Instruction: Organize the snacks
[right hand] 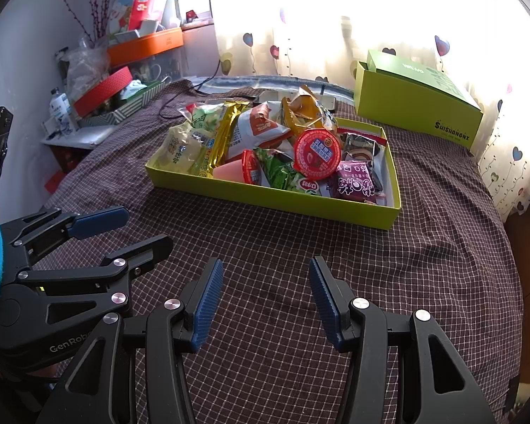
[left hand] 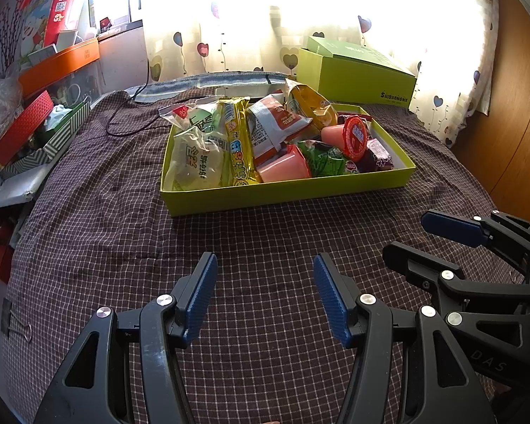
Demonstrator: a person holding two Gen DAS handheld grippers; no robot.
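A shallow lime-green box (left hand: pixel 286 192) (right hand: pixel 265 196) sits on the checked cloth, filled with several snacks: pale green bags (left hand: pixel 198 155), a gold stick pack (left hand: pixel 239 145), a white-and-orange bag (right hand: pixel 261 129), pink jelly cups with red lids (left hand: pixel 353 137) (right hand: pixel 316 155), a green packet (right hand: pixel 282 175) and a purple packet (right hand: pixel 355 183). My left gripper (left hand: pixel 265 265) hovers open over bare cloth, short of the box, nothing between its blue pads. My right gripper (right hand: pixel 265 268) is open too and holds nothing. Each gripper shows beside the other: right gripper (left hand: pixel 424 236), left gripper (right hand: pixel 141 226).
A second lime-green box with its lid (left hand: pixel 357 74) (right hand: pixel 417 106) stands behind, by the heart-print curtain. Cluttered shelves with orange and red boxes (left hand: pixel 58 63) (right hand: pixel 145 47) line the left side. A black cable (left hand: pixel 130 113) lies on the cloth. A wooden cabinet (left hand: pixel 516 113) is at right.
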